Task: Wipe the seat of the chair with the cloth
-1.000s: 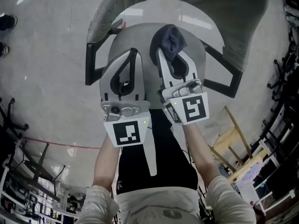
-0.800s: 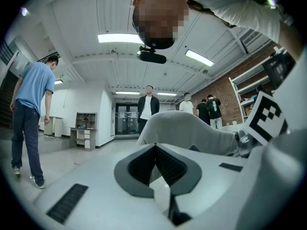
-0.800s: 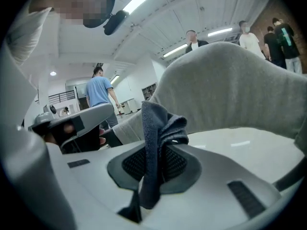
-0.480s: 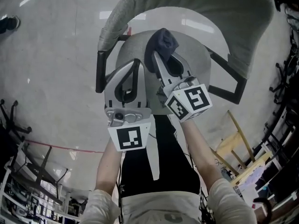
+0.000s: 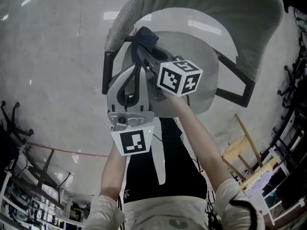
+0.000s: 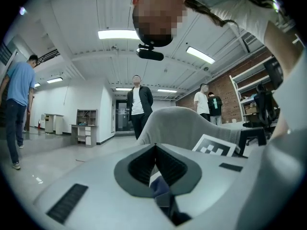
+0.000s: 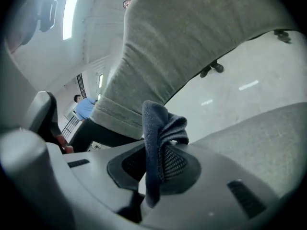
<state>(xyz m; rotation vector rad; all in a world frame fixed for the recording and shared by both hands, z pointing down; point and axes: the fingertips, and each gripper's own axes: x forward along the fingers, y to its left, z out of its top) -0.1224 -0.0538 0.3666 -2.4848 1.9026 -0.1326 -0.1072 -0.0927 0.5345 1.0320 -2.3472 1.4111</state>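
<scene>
The grey chair's seat (image 5: 199, 51) lies below me, its backrest (image 5: 216, 8) arching behind it. My right gripper (image 5: 143, 44) is shut on a dark blue cloth (image 5: 146, 34), held at the seat's back-left edge near the left armrest (image 5: 107, 71). In the right gripper view the cloth (image 7: 160, 138) stands bunched between the shut jaws, with the backrest (image 7: 192, 42) above and the seat (image 7: 268, 143) to the right. My left gripper (image 5: 139, 67) hovers over the seat's left front, shut and holding nothing. In the left gripper view its tips (image 6: 154, 150) meet before the backrest (image 6: 187, 123).
A black right armrest (image 5: 235, 83) flanks the seat. Wooden frames (image 5: 240, 147) and racks stand at the lower right, shelving at the lower left. Several people stand across the room (image 6: 139, 104), one in blue (image 6: 14, 109) at the left.
My right gripper swung left across the seat with the cloth, from the back middle to the back-left edge, its marker cube turning over. The left gripper barely moved.
</scene>
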